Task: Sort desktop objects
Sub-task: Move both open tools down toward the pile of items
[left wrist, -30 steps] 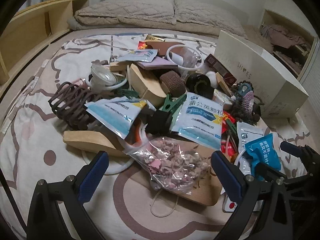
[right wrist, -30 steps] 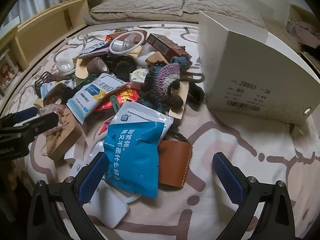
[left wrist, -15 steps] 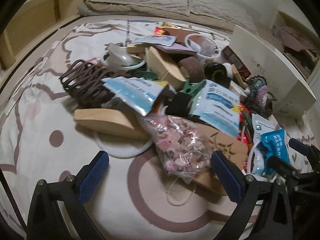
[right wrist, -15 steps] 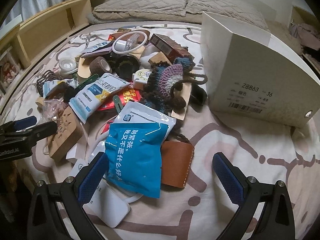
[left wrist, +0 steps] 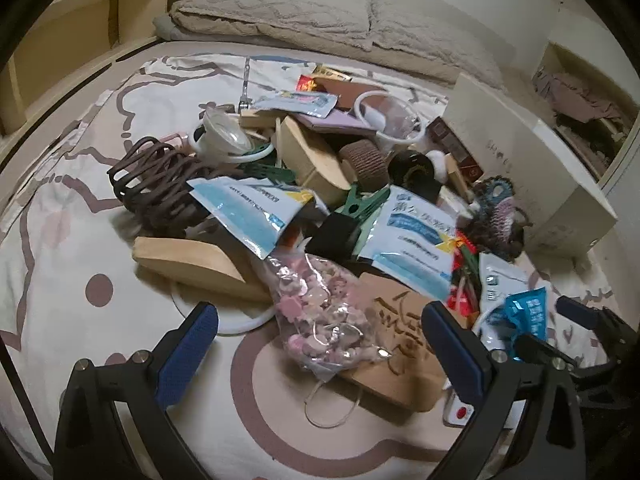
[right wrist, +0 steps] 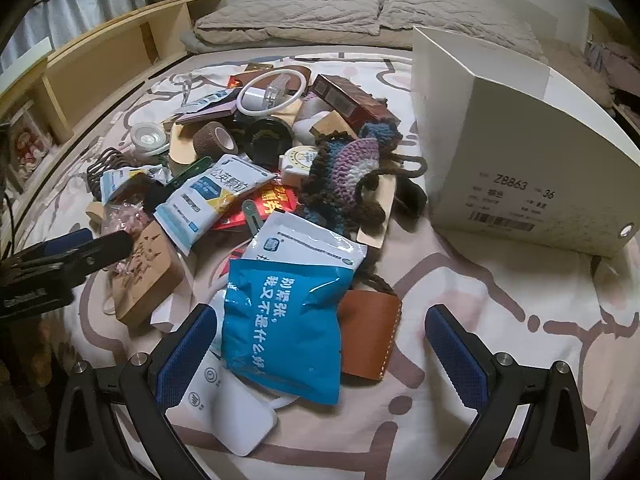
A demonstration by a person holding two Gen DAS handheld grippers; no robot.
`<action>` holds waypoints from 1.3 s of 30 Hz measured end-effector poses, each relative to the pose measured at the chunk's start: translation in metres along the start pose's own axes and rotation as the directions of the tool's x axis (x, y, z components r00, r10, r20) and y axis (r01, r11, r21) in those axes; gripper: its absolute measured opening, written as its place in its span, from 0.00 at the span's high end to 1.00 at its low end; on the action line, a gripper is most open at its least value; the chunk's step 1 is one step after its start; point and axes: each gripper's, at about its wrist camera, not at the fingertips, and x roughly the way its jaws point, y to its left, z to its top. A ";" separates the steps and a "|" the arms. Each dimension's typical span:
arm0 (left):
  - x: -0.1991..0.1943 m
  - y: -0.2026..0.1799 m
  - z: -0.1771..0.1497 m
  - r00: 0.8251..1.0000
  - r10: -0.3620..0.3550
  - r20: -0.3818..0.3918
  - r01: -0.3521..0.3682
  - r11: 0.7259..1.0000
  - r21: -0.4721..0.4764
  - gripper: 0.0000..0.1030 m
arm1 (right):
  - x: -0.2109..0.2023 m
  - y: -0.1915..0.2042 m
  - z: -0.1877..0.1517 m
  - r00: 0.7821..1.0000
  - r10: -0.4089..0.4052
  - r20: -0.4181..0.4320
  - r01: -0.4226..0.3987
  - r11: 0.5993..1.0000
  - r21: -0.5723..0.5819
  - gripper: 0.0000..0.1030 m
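Observation:
A heap of small objects lies on a patterned bedsheet. My left gripper (left wrist: 318,332) is open low at the heap's near edge, its fingers either side of a clear bag of pink beads (left wrist: 324,320) resting on a carved wooden block (left wrist: 400,344). My right gripper (right wrist: 320,328) is open too, over a blue packet (right wrist: 280,320) and a brown leather sleeve (right wrist: 370,332). Neither holds anything. A white power bank (right wrist: 224,408) lies by its left finger. The left gripper (right wrist: 80,248) shows at the right wrist view's left edge.
A white shoe box (right wrist: 520,160) stands to the right of the heap. A crocheted pouch (right wrist: 348,168), a brown hair claw (left wrist: 156,184), a wooden wedge (left wrist: 192,264) and medicine sachets (left wrist: 416,236) are in the heap. Pillows (left wrist: 320,20) lie at the back, wooden shelves (left wrist: 80,20) on the left.
The left wrist view dipped toward the heap, then tilted back up, shifting slightly. The right gripper drifted a little. Both stayed open and nothing was taken hold of.

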 end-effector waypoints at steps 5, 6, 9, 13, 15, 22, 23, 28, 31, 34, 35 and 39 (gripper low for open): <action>0.005 0.008 -0.002 0.996 0.086 -0.025 -0.086 0.996 -0.007 0.01 | 0.001 0.000 0.000 1.000 -0.001 -0.004 0.001 1.000 -0.004 0.00; 0.004 0.012 -0.002 0.995 0.095 -0.023 -0.095 0.995 -0.012 0.01 | 0.001 -0.001 0.000 1.000 -0.001 -0.003 0.001 1.000 -0.003 0.00; 0.002 0.017 -0.002 0.993 0.114 -0.018 -0.115 0.993 -0.006 0.01 | 0.000 -0.001 0.000 1.000 0.001 0.004 -0.001 1.000 -0.006 0.00; 0.001 0.021 -0.002 0.995 0.102 -0.019 -0.103 0.995 -0.016 0.05 | -0.001 -0.003 0.001 1.000 0.007 0.010 -0.008 1.000 0.006 0.00; 0.003 0.019 -0.003 0.996 0.086 -0.026 -0.086 0.996 -0.011 0.08 | 0.000 -0.006 0.002 1.000 0.022 0.005 -0.022 1.000 0.019 0.00; 0.008 0.004 0.000 0.996 0.089 -0.009 -0.089 0.995 0.044 0.14 | 0.001 -0.011 0.004 0.999 0.046 -0.015 -0.046 0.998 0.040 0.00; 0.009 0.001 0.000 0.995 0.100 0.001 -0.100 0.993 0.060 0.15 | 0.002 -0.012 0.004 0.999 0.043 -0.019 -0.042 0.998 0.044 0.00; 0.011 0.000 0.002 0.995 0.100 0.009 -0.100 0.993 0.070 0.17 | 0.004 -0.014 0.004 0.996 0.079 -0.036 -0.076 0.995 0.062 0.00; 0.010 0.001 0.001 0.996 0.092 0.010 -0.092 0.993 0.068 0.18 | 0.005 -0.010 0.005 0.997 0.070 -0.036 -0.068 0.997 0.045 0.00; 0.009 -0.002 0.001 0.997 0.076 0.015 -0.077 0.994 0.082 0.27 | 0.005 -0.005 0.005 0.997 0.070 -0.035 -0.069 0.997 0.029 0.00; 0.009 -0.004 0.001 0.997 0.074 0.018 -0.075 0.993 0.090 0.30 | 0.006 -0.004 0.004 0.997 0.073 -0.036 -0.072 0.997 0.025 0.00; 0.007 -0.006 -0.001 0.999 0.049 0.022 -0.051 0.994 0.098 0.41 | 0.005 -0.006 0.004 0.996 0.092 -0.024 -0.090 0.995 0.048 0.00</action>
